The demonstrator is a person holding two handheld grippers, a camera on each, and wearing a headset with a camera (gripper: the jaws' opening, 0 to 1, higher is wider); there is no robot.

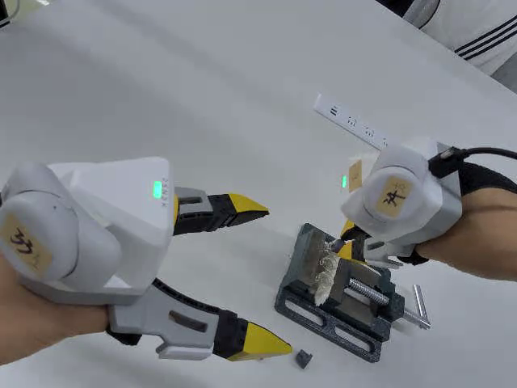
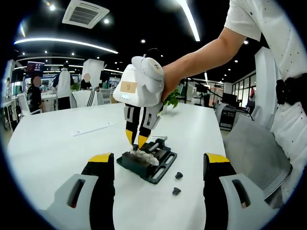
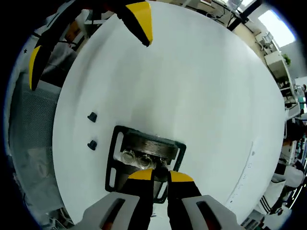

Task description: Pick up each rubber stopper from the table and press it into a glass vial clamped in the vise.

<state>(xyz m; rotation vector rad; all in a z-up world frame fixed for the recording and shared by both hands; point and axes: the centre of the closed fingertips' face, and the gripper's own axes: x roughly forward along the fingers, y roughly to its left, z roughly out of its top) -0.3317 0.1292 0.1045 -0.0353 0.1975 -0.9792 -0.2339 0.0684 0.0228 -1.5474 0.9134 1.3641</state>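
Looks like an open-plan office or tech lab. Overhead, a dark ceiling with long strip lights (image 2: 64, 43) and a square air-conditioning vent (image 2: 88, 13). Farther back in the left gripper view, an office chair (image 2: 21, 103), a green plant (image 2: 173, 98), a lit screen (image 2: 36, 67) up high, and people (image 2: 63, 84) standing among other furniture. Up close, a wide white desk (image 1: 202, 97) carrying a power strip (image 1: 351, 121) and a small bench vise (image 1: 339, 311).
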